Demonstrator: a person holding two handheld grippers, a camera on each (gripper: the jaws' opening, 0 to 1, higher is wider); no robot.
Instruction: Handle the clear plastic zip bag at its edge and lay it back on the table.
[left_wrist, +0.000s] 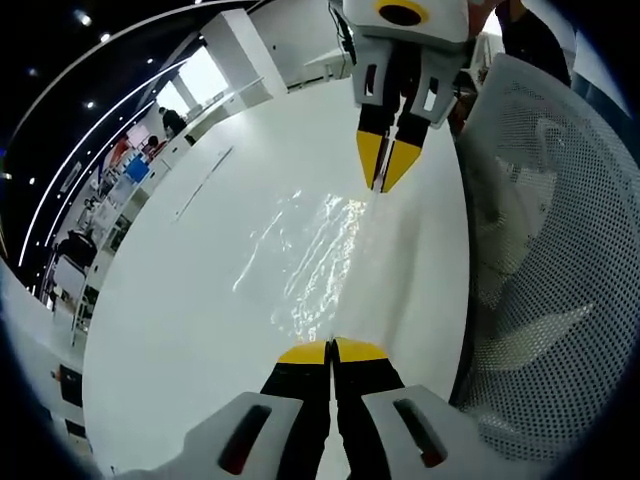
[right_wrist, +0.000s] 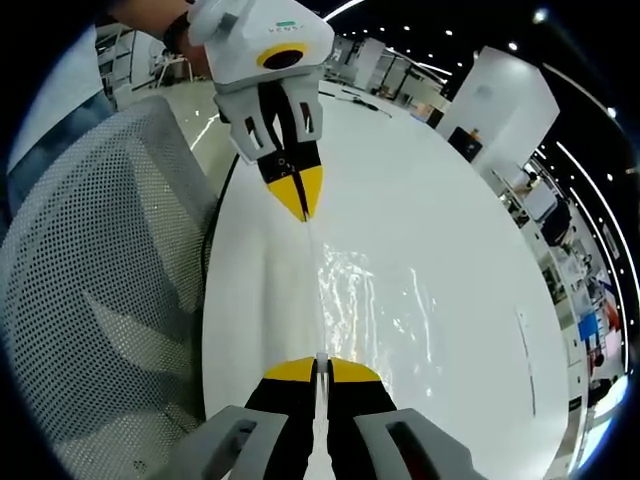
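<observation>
Worktop (left_wrist: 180, 300) comes first: white, glossy, carrying the job. Mesh chair back (left_wrist: 540, 250) stands just beside its near edge, on the right of the left gripper view and the left of the right gripper view.

Zip bag (left_wrist: 320, 260) is clear plastic, spread flat over the worktop, creases catching the light. We can't tell whether its body rests on the surface or hangs just above it. Its edge on the chair side is drawn into a straight line, and we hold that line at both ends.

Left hand-held gripper (left_wrist: 330, 350): jaws closed, pinching 1 end of that edge. Right hand-held gripper (right_wrist: 320, 367): jaws closed on the other end. Each shows in the other's view, tips pointing at each other: right one at (left_wrist: 383, 168), left one at (right_wrist: 299, 195).

Key relation: the bag's held edge runs straight between the 2 grippers, parallel to the worktop's chair-side rim, and the sheet spreads away from that edge toward the worktop's middle. Neither hand is nearer; both are on it. We judge the laydown needs both ends lowered together, level, then released.
</observation>
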